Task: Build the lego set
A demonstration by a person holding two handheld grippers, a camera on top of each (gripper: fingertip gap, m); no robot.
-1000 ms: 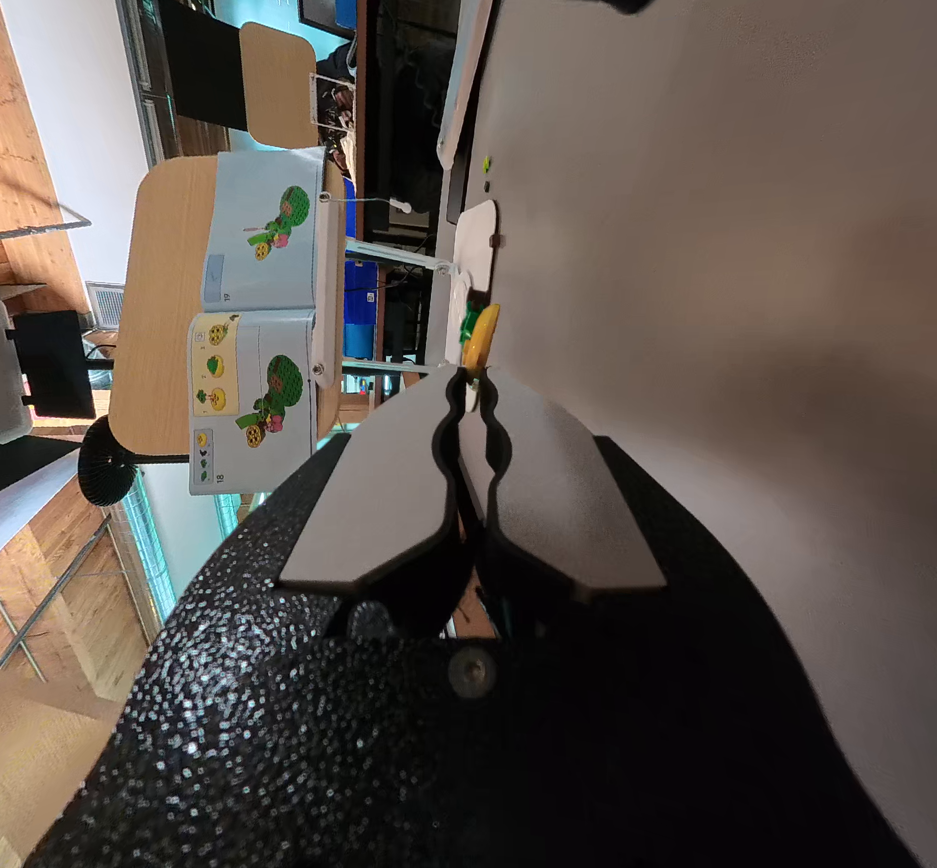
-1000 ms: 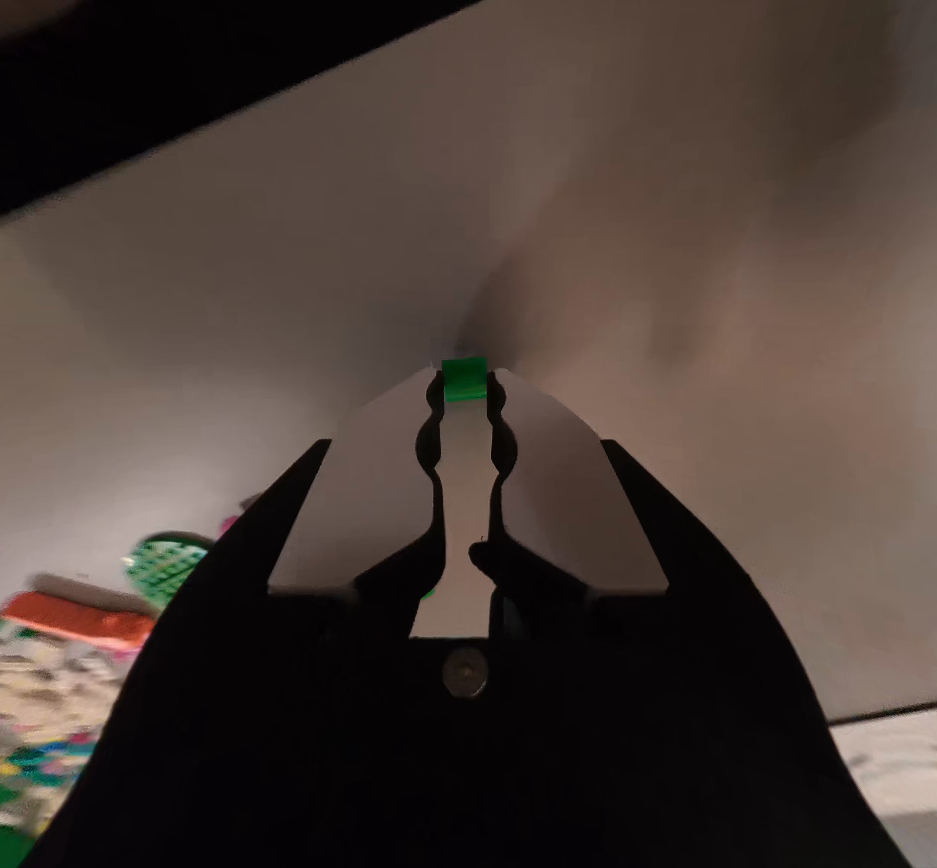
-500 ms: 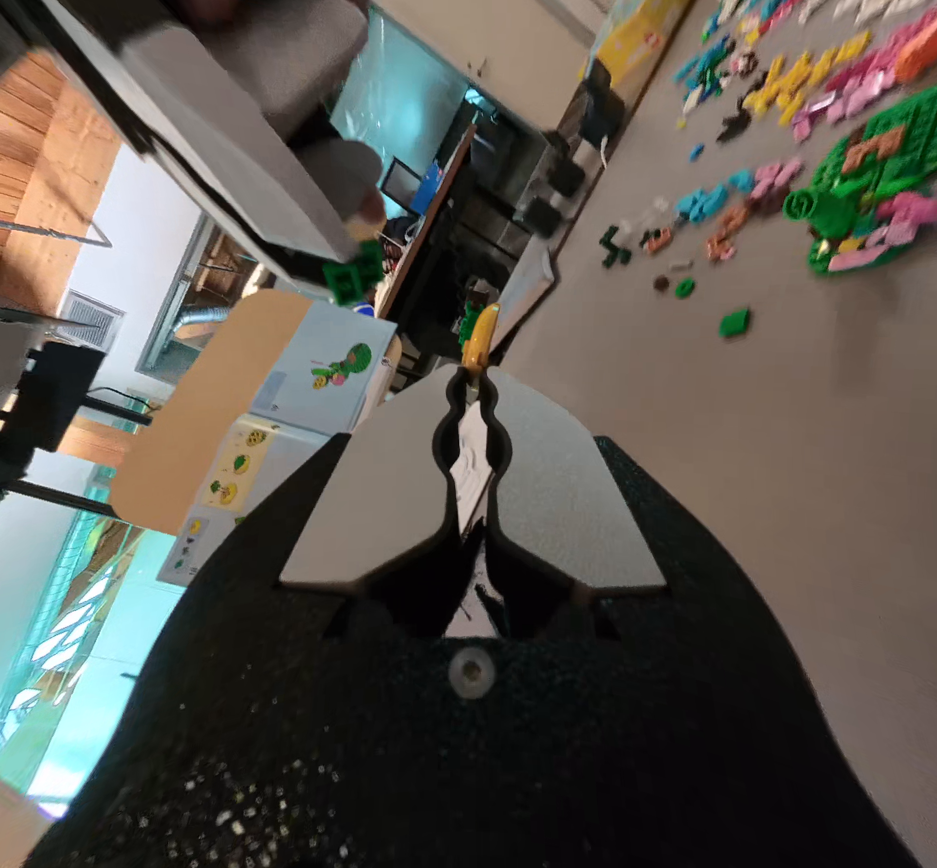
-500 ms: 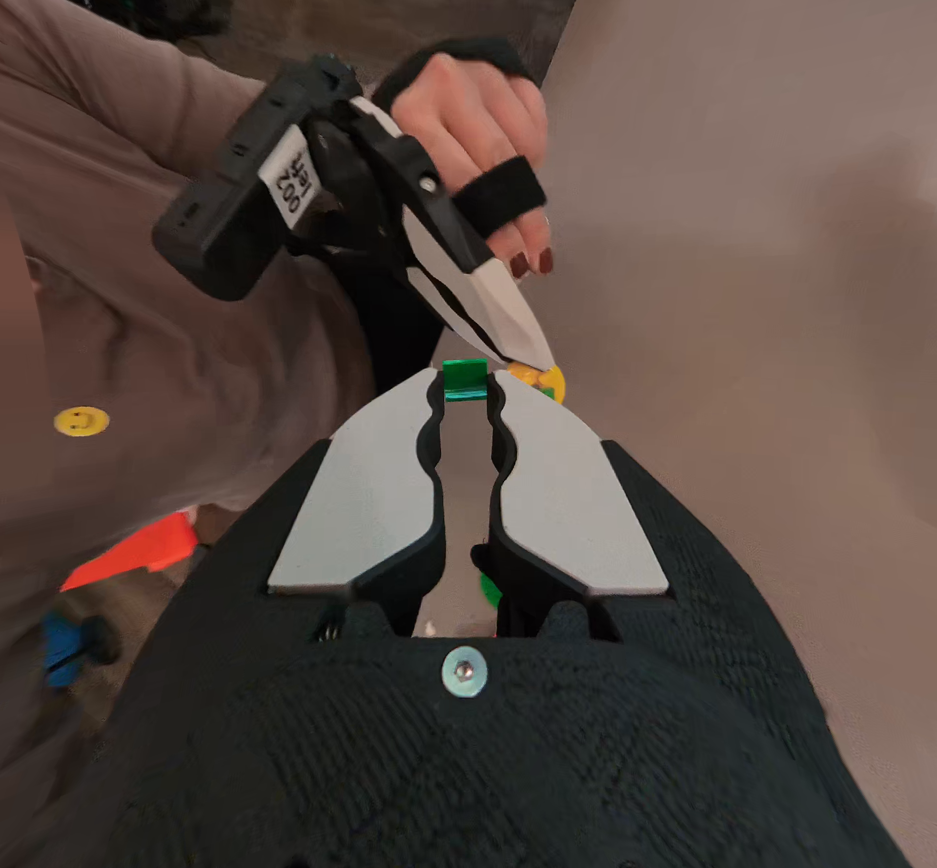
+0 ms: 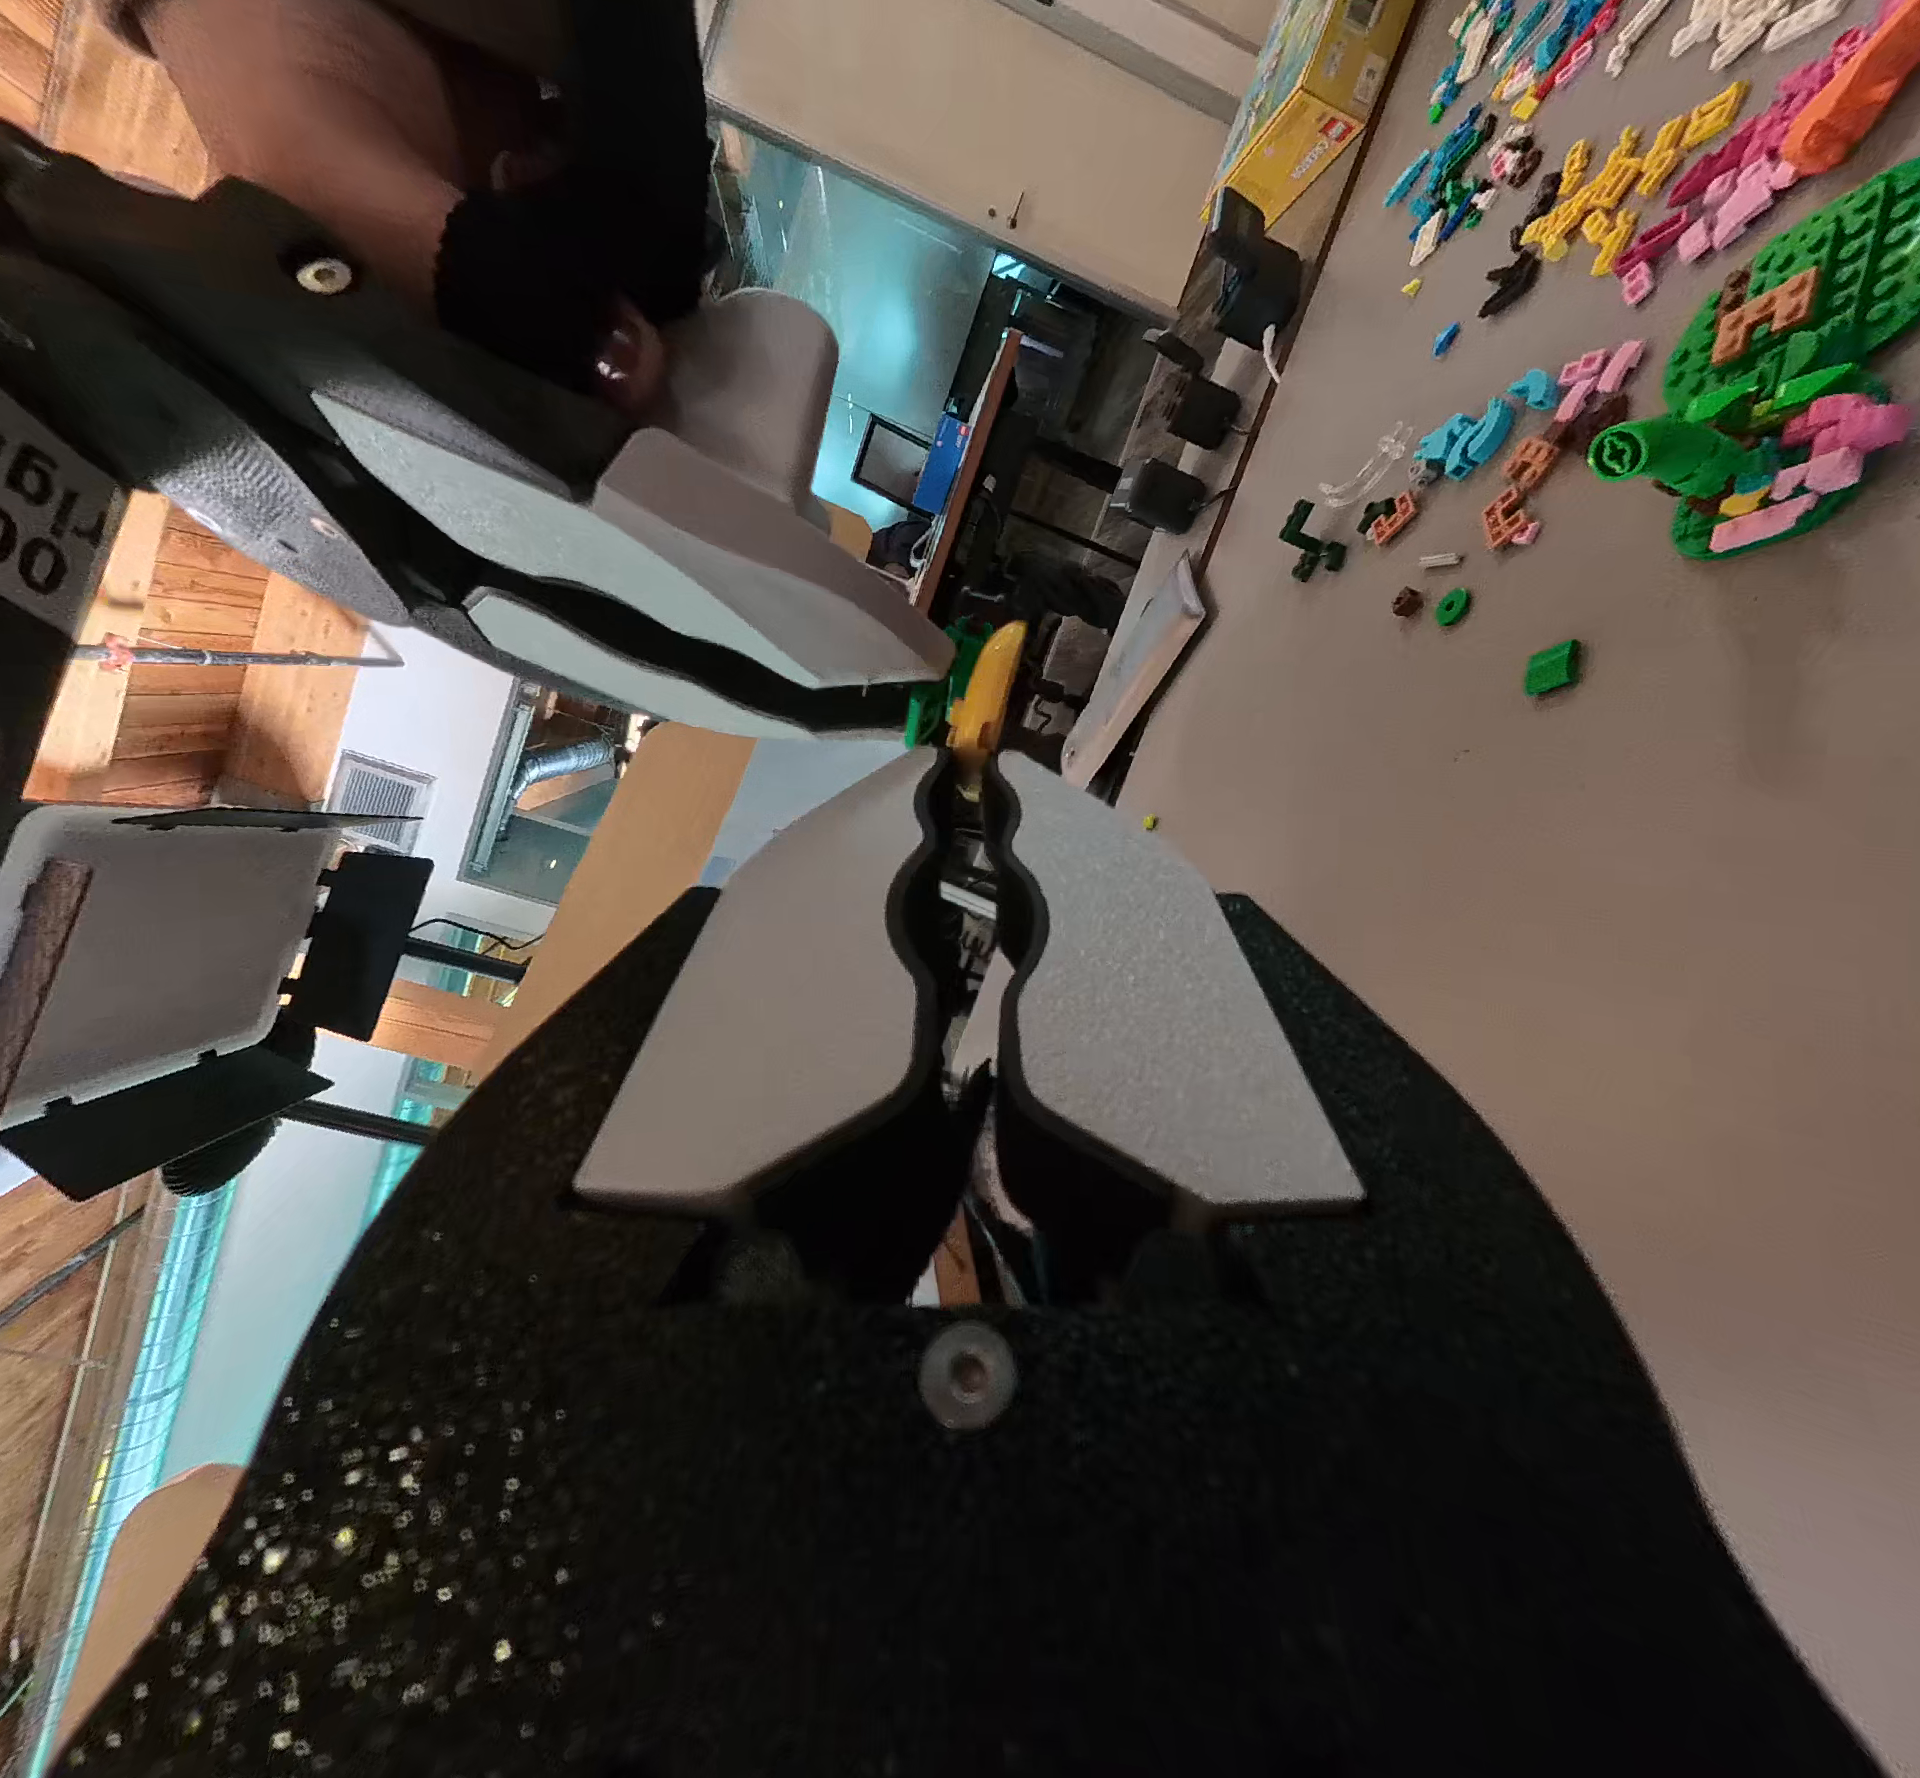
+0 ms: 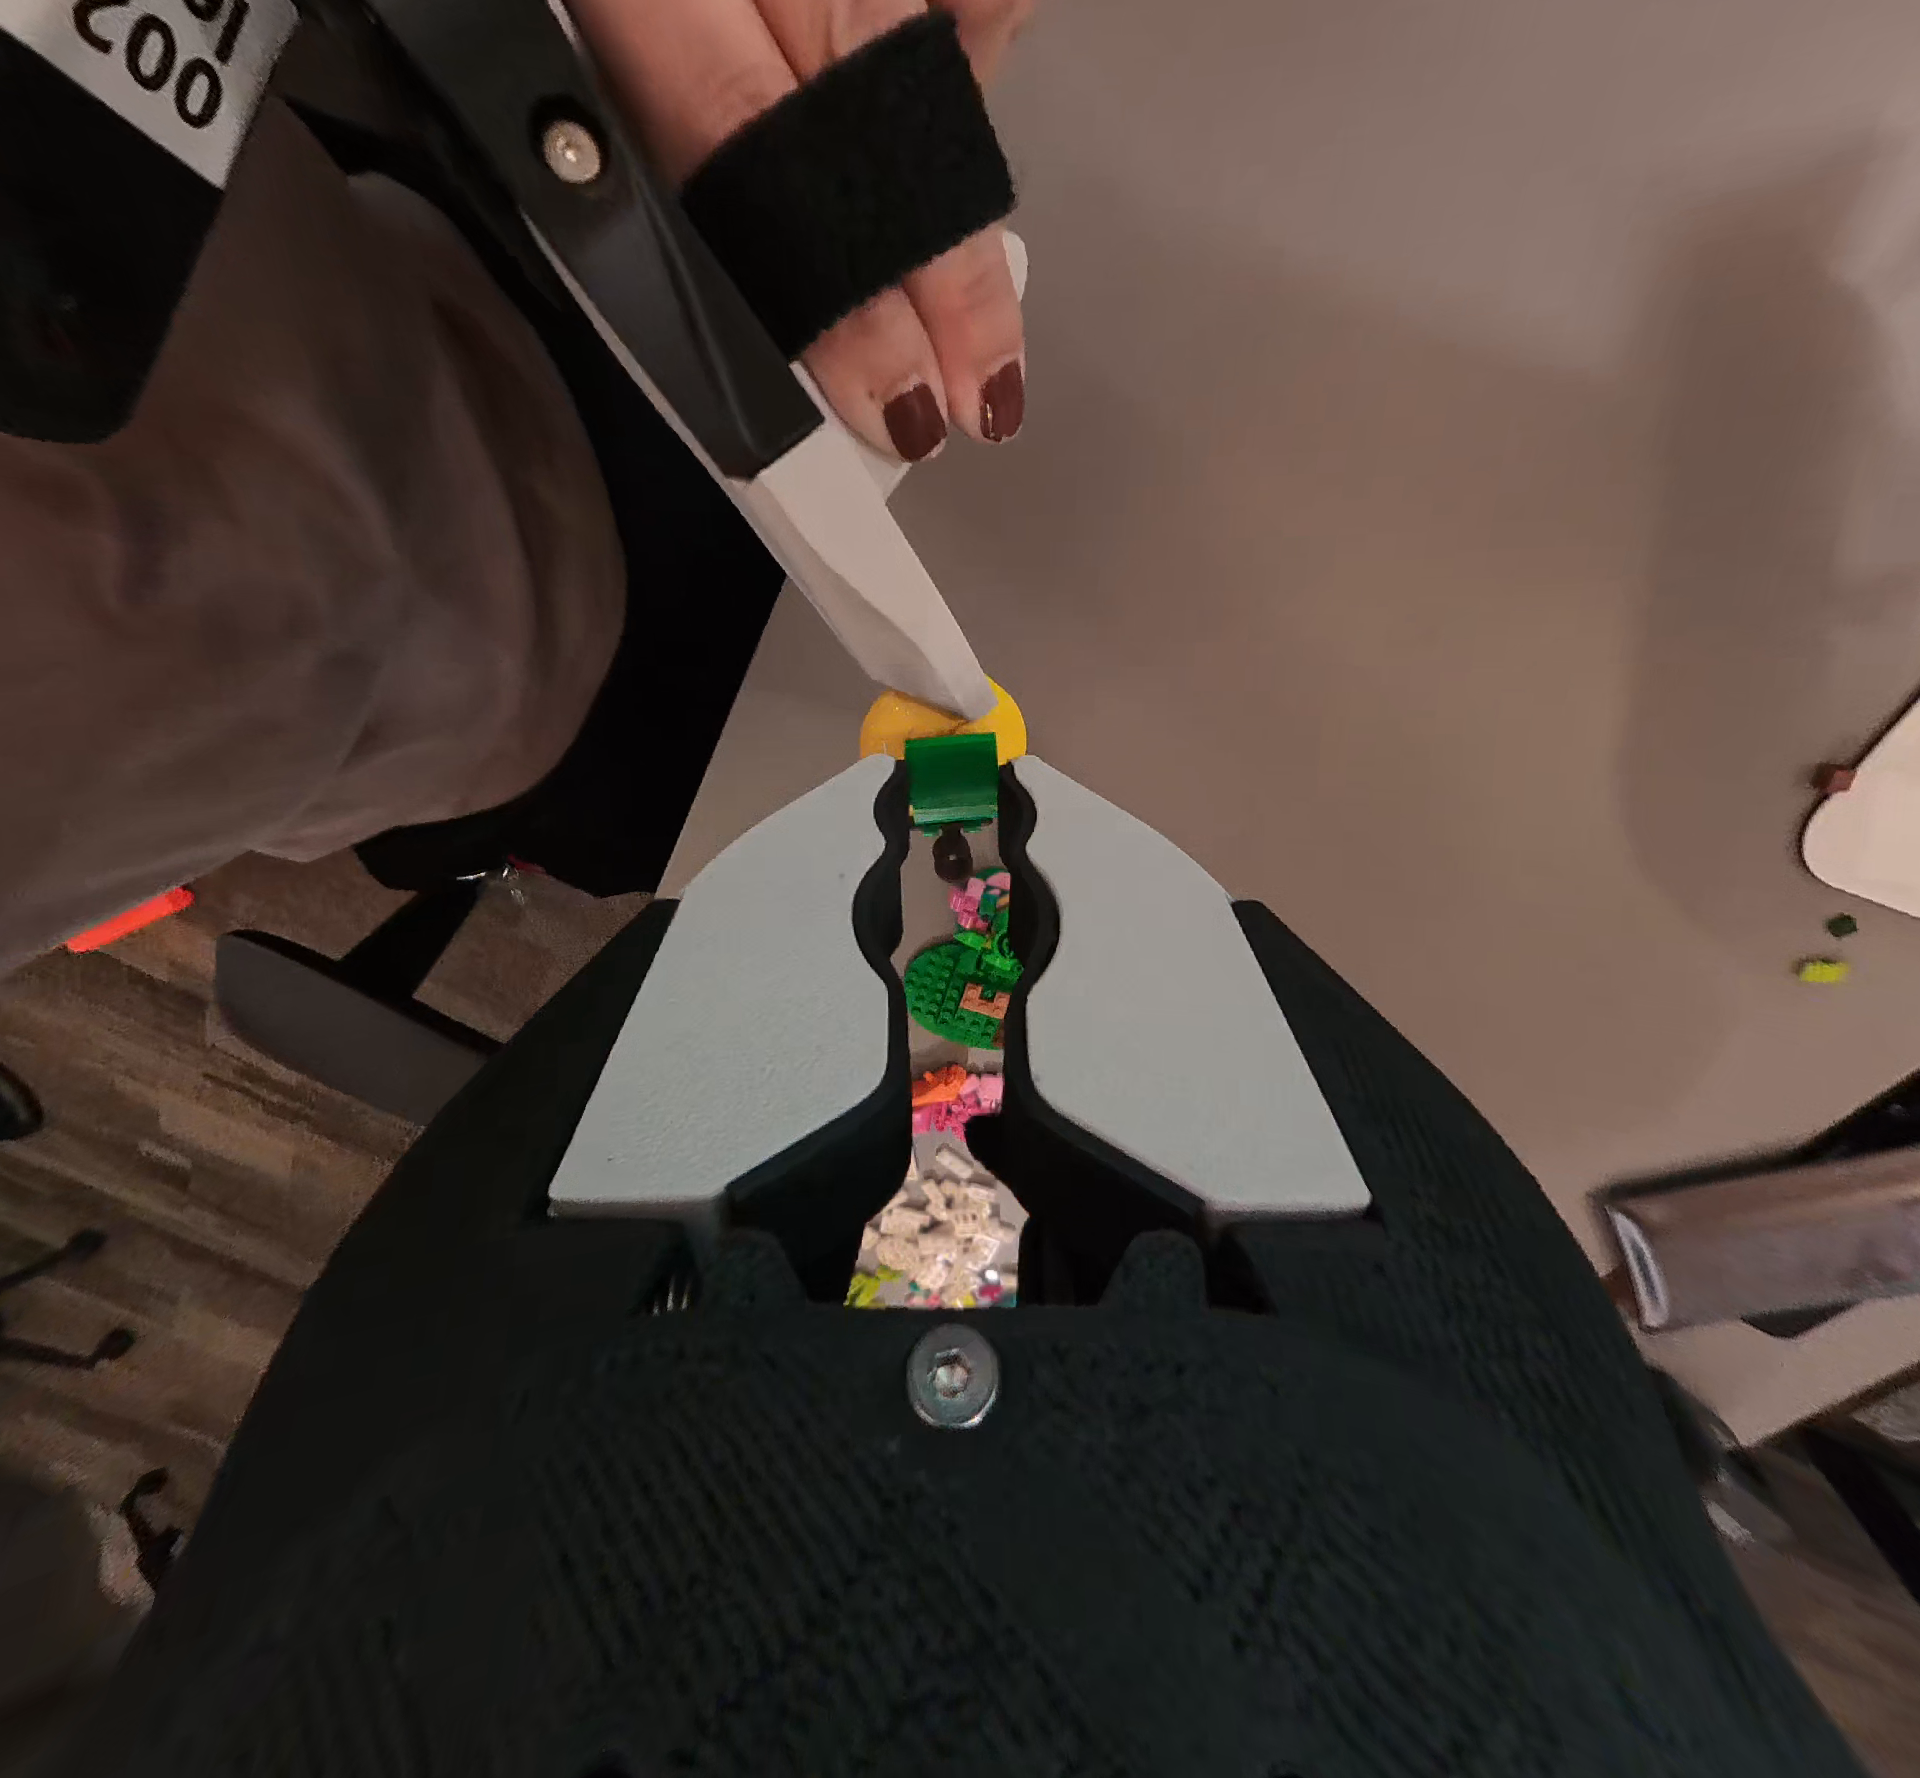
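Note:
My left gripper [image 5: 961, 770] is shut on a yellow round lego piece [image 5: 985, 684] and holds it in the air. My right gripper [image 6: 951, 772] is shut on a small green brick [image 6: 951, 781] and holds it against the yellow piece [image 6: 891, 720]. In the left wrist view the right gripper [image 5: 925, 679] comes in from the left, with the green brick [image 5: 928, 708] touching the yellow piece. In the right wrist view the left gripper [image 6: 966, 689] comes down from the upper left, held by a hand [image 6: 831, 14]. A round green baseplate build [image 5: 1808, 398] lies on the table.
Piles of loose coloured bricks [image 5: 1662, 149] and a yellow box [image 5: 1340, 66] lie at the far end of the grey table. A loose green brick [image 5: 1553, 668] lies nearer. A white tray [image 6: 1870, 835] and two small green pieces [image 6: 1823, 970] show at the right edge of the right wrist view. Both grippers' tips are close together, under 4 cm apart. The round green baseplate build [image 5: 1808, 398] is about equally far from each gripper, around 25 cm. My right wrist view [image 6: 972, 932] looks at it from another angle.
Both grippers have swung up from the table and come together. The green brick, apart from the yellow piece half a second ago, now touches it.

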